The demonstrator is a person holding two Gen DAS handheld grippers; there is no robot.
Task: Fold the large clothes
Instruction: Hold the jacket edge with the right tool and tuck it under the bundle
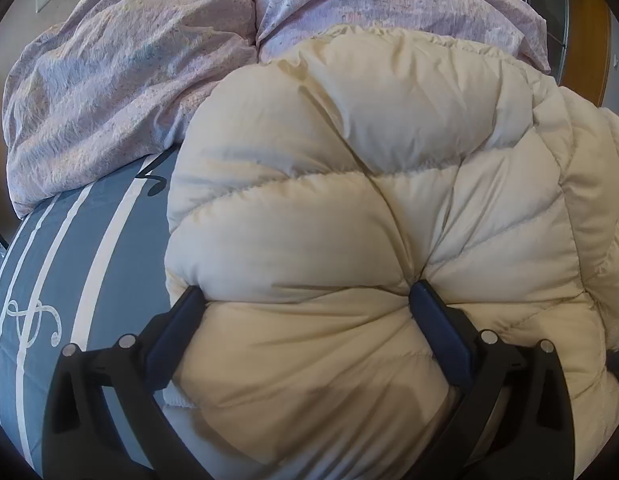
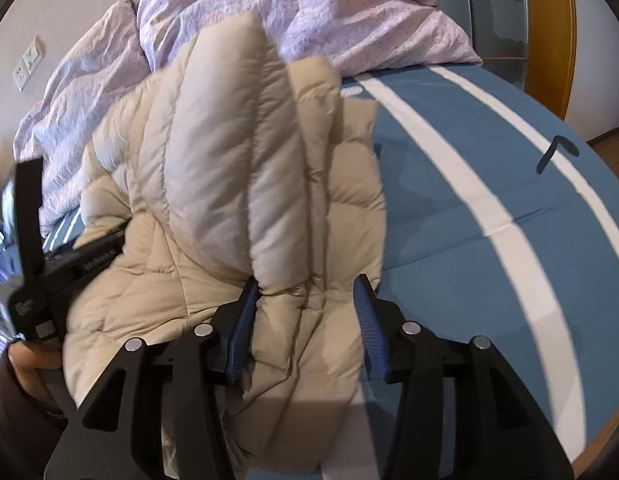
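Mid-fold, I hold the cream down jacket [image 1: 369, 200], which lies on the bed [image 2: 489, 280] just in front of the pink duvet [image 1: 109, 100], with my left gripper [image 1: 305, 300] and right gripper [image 2: 305, 284] fingers both clenched on its padding; next, I judge, the gathered section must be carried across the jacket and released flat.

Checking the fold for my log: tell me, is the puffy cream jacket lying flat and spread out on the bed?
No, the cream jacket is bunched up, a puffy section rising above the blue striped sheet.
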